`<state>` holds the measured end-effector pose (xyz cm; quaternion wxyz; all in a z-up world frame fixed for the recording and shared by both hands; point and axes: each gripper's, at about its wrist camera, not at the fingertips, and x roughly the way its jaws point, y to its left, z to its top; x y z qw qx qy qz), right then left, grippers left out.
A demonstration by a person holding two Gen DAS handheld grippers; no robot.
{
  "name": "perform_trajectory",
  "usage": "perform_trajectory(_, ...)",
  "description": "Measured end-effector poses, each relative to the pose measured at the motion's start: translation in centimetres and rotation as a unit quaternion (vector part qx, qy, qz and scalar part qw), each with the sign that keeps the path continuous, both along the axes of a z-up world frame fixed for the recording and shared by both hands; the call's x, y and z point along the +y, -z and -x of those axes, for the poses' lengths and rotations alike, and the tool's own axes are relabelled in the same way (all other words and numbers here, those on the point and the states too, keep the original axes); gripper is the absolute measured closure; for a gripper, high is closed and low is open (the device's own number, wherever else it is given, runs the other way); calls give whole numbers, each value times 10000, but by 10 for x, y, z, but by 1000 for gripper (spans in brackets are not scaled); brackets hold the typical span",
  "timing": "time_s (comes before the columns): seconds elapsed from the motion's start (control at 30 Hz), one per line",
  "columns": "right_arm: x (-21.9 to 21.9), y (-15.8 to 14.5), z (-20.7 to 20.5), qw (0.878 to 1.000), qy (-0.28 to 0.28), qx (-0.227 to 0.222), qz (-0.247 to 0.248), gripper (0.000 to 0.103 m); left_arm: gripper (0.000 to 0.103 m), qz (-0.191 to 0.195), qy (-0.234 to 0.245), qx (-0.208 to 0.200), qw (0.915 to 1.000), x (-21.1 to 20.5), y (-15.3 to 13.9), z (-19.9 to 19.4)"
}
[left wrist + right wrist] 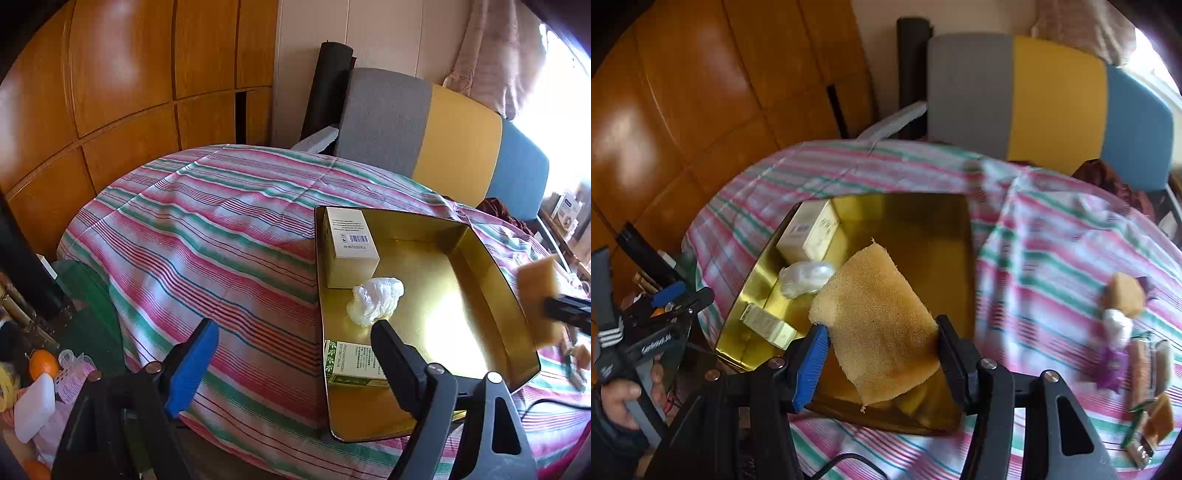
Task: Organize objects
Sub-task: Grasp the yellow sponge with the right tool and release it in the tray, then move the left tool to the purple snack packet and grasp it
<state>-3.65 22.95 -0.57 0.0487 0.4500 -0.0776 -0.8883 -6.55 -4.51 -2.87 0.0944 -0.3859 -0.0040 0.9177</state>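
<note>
A gold metal tray [480,258] [923,221] sits on the striped tablecloth. In it lie a cream box [351,245] [810,234], a crumpled white wrapper [376,301] [803,277] and a green-and-white box [352,363] [768,325]. My right gripper [882,354] is shut on a tan sponge [877,328] and holds it above the tray; the sponge also shows at the right edge of the left wrist view [541,299]. My left gripper [295,365] is open and empty over the tray's left edge.
Loose items lie on the cloth at right: a small tan sponge piece [1124,295], a white wrapper [1117,326], snack packets [1145,373]. A grey, yellow and blue chair [443,133] stands behind the table. An orange [43,363] and clutter sit low left.
</note>
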Motion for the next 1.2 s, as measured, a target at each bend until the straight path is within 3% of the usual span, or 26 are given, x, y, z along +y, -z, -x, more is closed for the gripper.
perform_trajectory(0.17, -41, 38, 47, 9982, 20, -578, 159, 40, 14, -71, -26, 21, 10000, -4, 2, -3)
perform_trajectory(0.3, -71, 70, 62, 9922, -470, -1056, 476, 35, 14, -140, -58, -15, 9999, -11, 4, -3)
perform_trajectory(0.4, -89, 76, 52, 9875, -925, -1070, 693, 32, 14, -189, -108, -3, 9998, -15, 4, -2)
perform_trajectory(0.53, -92, 67, 37, 9895, -985, -818, 669, 30, 14, -182, -86, -8, 9998, -14, 5, -2)
perform_trajectory(0.9, -57, 37, 15, 9978, -440, -194, 461, 25, 14, -52, -14, 203, 9998, -3, -4, -9)
perform_trajectory(1.2, -26, 10, -11, 9992, 50, 367, -167, 23, 11, 113, 157, 289, 9994, 15, -8, -18)
